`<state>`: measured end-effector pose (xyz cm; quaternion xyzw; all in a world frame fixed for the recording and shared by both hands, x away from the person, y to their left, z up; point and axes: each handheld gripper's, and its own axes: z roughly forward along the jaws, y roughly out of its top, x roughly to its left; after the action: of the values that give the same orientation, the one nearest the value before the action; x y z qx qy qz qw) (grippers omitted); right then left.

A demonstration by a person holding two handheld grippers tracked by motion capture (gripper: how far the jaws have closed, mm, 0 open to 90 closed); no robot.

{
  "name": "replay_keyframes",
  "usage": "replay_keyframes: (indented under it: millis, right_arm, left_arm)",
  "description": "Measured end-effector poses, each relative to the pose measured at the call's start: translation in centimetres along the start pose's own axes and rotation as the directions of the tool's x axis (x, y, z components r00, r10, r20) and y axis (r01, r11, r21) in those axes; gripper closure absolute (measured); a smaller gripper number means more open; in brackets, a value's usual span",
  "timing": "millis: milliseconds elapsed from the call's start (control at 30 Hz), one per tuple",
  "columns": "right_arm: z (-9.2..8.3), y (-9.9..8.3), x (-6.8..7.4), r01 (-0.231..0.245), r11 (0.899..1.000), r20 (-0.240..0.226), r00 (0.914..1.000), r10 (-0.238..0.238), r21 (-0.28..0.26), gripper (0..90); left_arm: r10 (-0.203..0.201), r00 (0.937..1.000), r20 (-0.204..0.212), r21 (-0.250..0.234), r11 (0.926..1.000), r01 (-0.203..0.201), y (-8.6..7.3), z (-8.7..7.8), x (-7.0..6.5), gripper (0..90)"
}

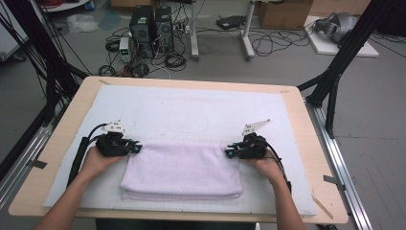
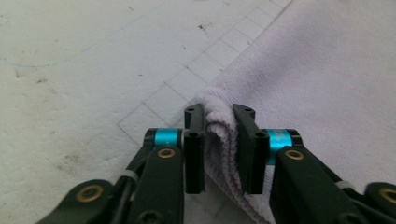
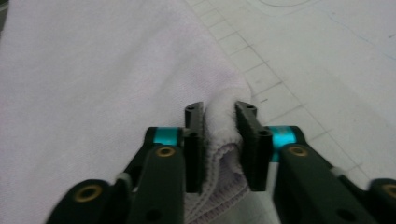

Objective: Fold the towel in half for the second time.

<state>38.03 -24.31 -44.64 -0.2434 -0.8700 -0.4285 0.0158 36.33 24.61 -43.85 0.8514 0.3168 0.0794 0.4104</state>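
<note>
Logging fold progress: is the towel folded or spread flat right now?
Folded. The towel shows stacked layers along its near edge, and both gripper views show doubled cloth pinched at its far corners.

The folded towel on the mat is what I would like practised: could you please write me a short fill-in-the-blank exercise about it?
1. The left tongs are shut on a far ____ of the towel.
2. The right tongs pinch the ____ far corner.
3. The towel lies on a white mat marked with a ____ of squares.

Missing words: corner; other; grid
</note>
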Motion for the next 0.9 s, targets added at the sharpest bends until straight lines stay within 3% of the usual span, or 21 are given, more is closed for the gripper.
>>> replay_keyframes:
  millis: [233,367,500,533,567,600,667,700,767,800,900]
  right_arm:
    - [-1.0,1.5,0.3,0.046,0.999,0.07,0.9965,-0.046,-0.002,81.5]
    - [-2.5,3.8,-0.4,0.062,0.996,0.135,0.9893,-0.054,-0.056,81.6]
    - [-4.0,6.5,-1.9,0.061,0.994,0.187,0.9813,-0.044,-0.089,81.2]
    - [-4.3,7.2,-2.3,0.062,0.993,0.218,0.9751,-0.039,-0.099,78.4]
    - [-4.4,7.8,-2.8,0.055,0.991,0.264,0.9643,-0.022,-0.119,69.3]
    - [-4.4,8.3,-3.4,0.023,0.99,0.293,0.956,0.02,-0.142,58.5]
    - [-4.2,8.3,-4.3,-0.018,0.988,0.297,0.9527,0.063,-0.155,56.6]
    - [-4.0,8.1,-4.6,-0.027,0.99,0.292,0.954,0.066,-0.135,54.5]
    - [-3.5,7.5,-4.5,-0.033,0.994,0.26,0.9638,0.059,-0.101,53.8]
    - [-3.3,7.1,-4.2,-0.015,0.996,0.266,0.9632,0.038,-0.085,53.9]
    - [-3.0,6.1,-3.5,-0.018,0.996,0.229,0.9728,0.036,-0.083,53.8]
  left_arm:
    - [0.018,0.9957,-0.091,-0.052,0.9984,-0.022,1.7,-0.5,0.1,80.9]
    - [-0.006,0.9901,-0.14,-0.112,0.9937,-0.009,4.3,-1.2,1.3,81.0]
    - [0.005,0.9829,-0.184,-0.129,0.9912,-0.029,8.1,-1.7,2.7,80.9]
    - [0.002,0.9789,-0.204,-0.138,0.9899,-0.031,8.8,-1.6,3.0,79.6]
    - [-0.006,0.9712,-0.238,-0.152,0.9879,-0.031,9.4,-1.4,3.3,74.7]
    - [-0.029,0.9644,-0.263,-0.153,0.9881,-0.012,9.7,-1.2,3.6,64.1]
    - [-0.067,0.9707,-0.231,-0.151,0.988,0.033,9.5,-0.9,4.1,57.8]
    - [-0.061,0.9748,-0.215,-0.127,0.9912,0.034,9.2,-0.8,4.2,57.3]
    - [-0.038,0.9794,-0.198,-0.129,0.9916,0.012,8.3,-0.6,3.8,56.8]
    - [-0.039,0.9819,-0.185,-0.132,0.9911,0.015,7.8,-0.6,3.7,57.4]
    - [-0.022,0.9875,-0.156,-0.123,0.9924,0.002,6.3,-0.4,3.0,57.4]
